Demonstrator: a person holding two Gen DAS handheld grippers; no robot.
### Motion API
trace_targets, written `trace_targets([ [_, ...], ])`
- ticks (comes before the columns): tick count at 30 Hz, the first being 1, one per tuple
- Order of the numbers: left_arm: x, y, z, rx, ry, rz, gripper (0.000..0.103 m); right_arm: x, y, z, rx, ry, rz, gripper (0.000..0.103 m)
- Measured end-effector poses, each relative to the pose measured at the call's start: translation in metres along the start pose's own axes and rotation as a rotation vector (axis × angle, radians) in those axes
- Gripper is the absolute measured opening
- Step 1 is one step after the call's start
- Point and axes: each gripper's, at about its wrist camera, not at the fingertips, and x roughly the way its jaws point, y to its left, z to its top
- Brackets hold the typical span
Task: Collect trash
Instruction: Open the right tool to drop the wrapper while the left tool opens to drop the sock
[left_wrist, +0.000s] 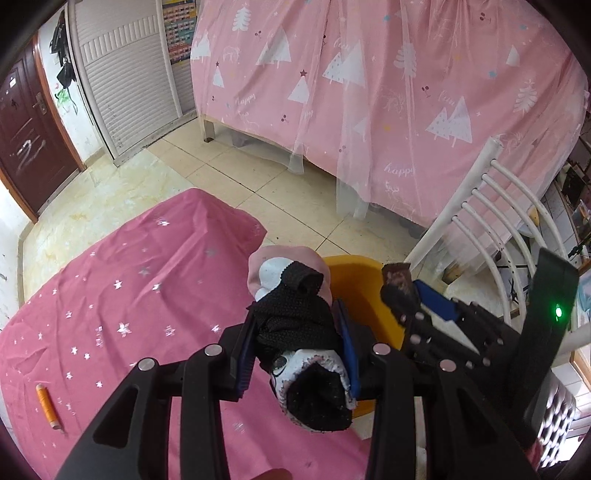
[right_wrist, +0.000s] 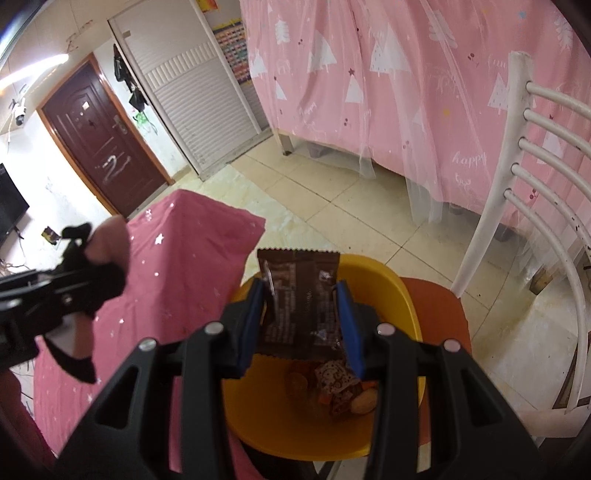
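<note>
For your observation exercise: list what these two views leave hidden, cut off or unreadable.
- Right wrist view: print on the brown wrapper is too blurred to read.
- Right wrist view: the yellow bin has its near rim hidden behind the right gripper.
- Left wrist view: the sock has its lower end hidden behind the left gripper.

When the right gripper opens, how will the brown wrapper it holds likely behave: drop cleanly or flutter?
The brown wrapper looks thin and flat, so it is probably very light and may flutter. It bows slightly between the right gripper fingers, suggesting floppiness. It hangs above the yellow bin, so it should land inside.
</note>
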Motion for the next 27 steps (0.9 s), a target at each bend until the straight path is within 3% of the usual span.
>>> trace_targets([
  [6,0.017,-0.006,0.006,-0.019,0.009,0.011,0.033,0.002,0.001,-0.001,-0.008,0.020,-0.004,0.039],
  [10,0.021,-0.006,0.008,-0.023,-0.001,0.008,0.033,0.003,0.001,-0.001,-0.004,0.020,-0.002,0.051],
  [15,0.023,-0.007,0.009,-0.022,-0.004,0.007,0.036,0.001,0.001,-0.001,-0.005,0.020,0.000,0.052],
  [19,0.021,-0.005,0.011,-0.036,-0.009,-0.011,0.058,0.000,0.000,-0.001,-0.002,0.016,-0.002,0.052],
  [27,0.012,0.005,0.005,-0.073,-0.024,-0.027,0.066,-0.004,-0.003,0.004,0.016,-0.003,0.001,0.052],
])
